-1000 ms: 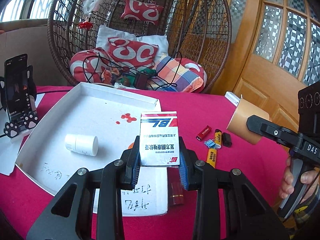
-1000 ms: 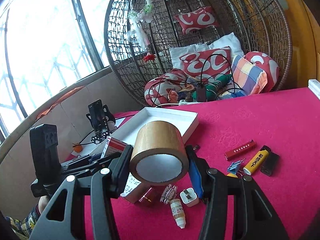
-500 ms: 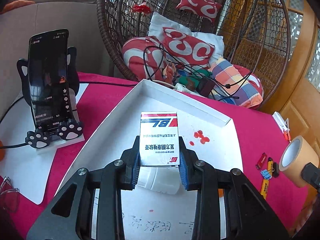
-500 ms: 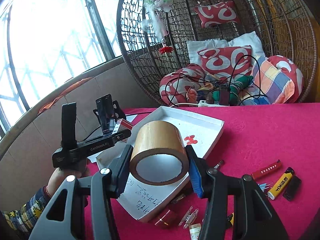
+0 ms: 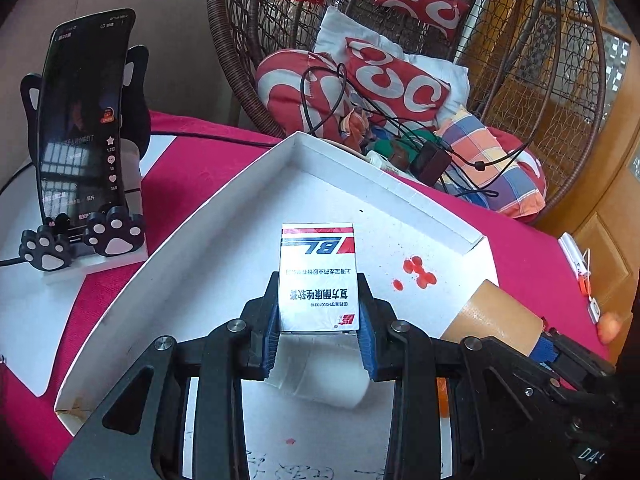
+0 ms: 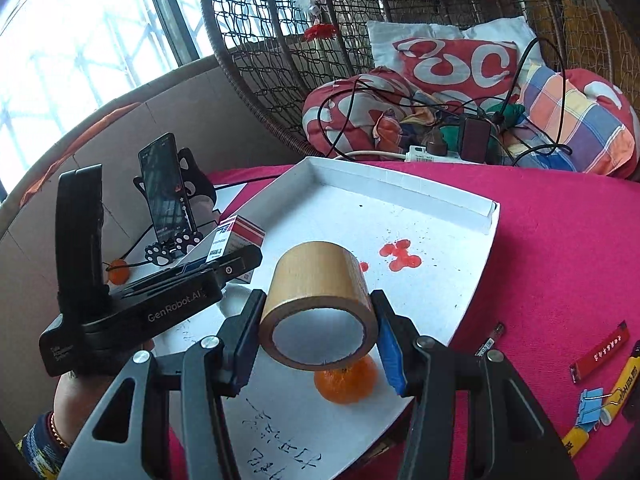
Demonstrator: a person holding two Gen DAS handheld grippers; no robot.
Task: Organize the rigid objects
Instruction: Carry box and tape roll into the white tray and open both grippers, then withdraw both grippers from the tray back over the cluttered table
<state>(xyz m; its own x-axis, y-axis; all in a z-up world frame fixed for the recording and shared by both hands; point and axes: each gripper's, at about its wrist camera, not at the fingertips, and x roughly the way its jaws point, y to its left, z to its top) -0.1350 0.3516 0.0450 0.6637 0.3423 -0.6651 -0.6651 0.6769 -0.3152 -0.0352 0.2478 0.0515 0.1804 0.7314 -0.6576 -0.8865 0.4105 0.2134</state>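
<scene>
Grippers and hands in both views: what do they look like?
Both grippers, left and right, have black frames, silver pivot screws and blue finger pads. The left body reads "GenRobot.AI". The left hand wears a bead bracelet and patterned dark sleeve.

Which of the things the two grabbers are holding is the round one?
The tape roll, held by the right hand-held gripper. It is a brown ring with a hole through it. The left hand-held gripper holds the medicine box, which is flat and rectangular.
</scene>
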